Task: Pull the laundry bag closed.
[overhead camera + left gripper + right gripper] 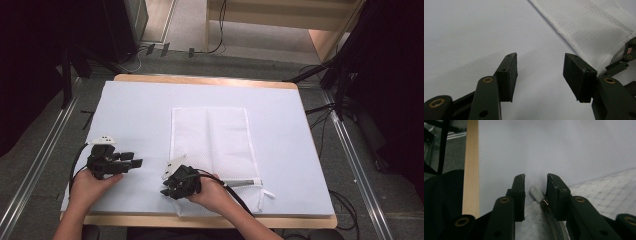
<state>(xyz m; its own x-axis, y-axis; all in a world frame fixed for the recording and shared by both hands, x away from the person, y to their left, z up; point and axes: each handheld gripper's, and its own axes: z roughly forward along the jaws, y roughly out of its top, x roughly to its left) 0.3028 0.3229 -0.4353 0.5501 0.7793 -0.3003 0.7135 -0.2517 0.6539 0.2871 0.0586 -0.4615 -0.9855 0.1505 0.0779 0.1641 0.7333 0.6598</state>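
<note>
White mesh zip-up laundry bag (212, 145) lies flat mid-frame; right tongs (535, 195) straddle its grey zipper pull (535, 193), not yet pinching; left tongs (540, 75) spread wide, lower left.

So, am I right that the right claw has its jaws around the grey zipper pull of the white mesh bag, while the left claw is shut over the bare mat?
Not quite: the left claw is open, its jaws wide apart over the mat, as the left gripper view shows. The rest holds: the right claw has its jaws around the grey zipper pull of the white mesh bag.
</note>
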